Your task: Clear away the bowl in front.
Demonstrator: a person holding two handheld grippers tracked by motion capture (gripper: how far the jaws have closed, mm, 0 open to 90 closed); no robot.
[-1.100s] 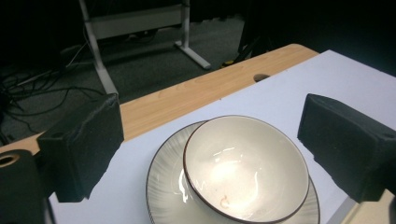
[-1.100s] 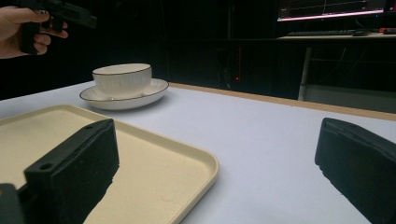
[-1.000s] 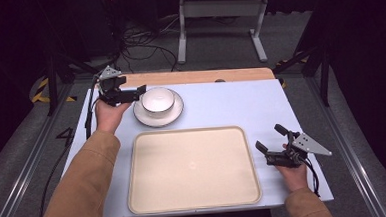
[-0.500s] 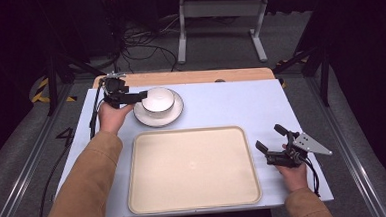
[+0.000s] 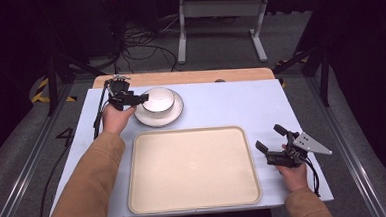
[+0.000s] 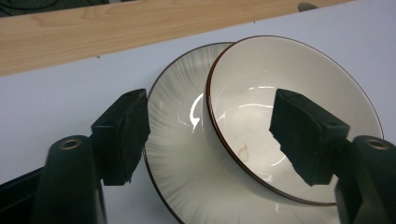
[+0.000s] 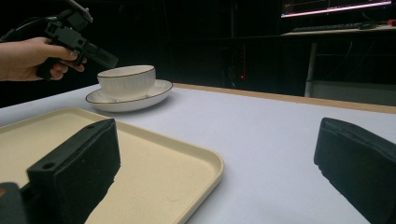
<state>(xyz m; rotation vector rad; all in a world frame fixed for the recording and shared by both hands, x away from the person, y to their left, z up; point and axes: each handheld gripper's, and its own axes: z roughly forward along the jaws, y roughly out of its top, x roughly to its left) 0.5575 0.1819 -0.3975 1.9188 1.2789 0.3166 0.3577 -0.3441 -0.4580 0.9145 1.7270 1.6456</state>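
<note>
Landmark: tray (image 5: 192, 169), empty, at the near middle of the table (image 5: 231, 104).

Right gripper (image 5: 275, 145): just off the tray's right edge, low over the table, jaws spread wide, holding nothing. In the right gripper view its pads frame the tray's near corner (image 7: 205, 163) and bare tabletop. Parked, looks like.

Left gripper (image 5: 139, 98): beyond the tray's far-left corner, jaws wide open, empty, nosed up to the left rim of the bowl (image 5: 158, 99). Bowl sits upright on the saucer (image 5: 174, 115), both just past the tray's far edge, left of centre. In the left gripper view one pad hangs over the bowl's inside (image 6: 289, 107), the other outside over the saucer (image 6: 177, 154), so the jaws straddle the bowl wall. No contact that I can see.

Step as I read it: pinch the bowl rim, lift it off the saucer.

To do it well:
- drop until the pads cover the wall, not just the lip
- close slowly, since glazed ceramic will slip
- lift straight up so the saucer isn't dragged
- keep the bowl level on the way to the tray
</note>
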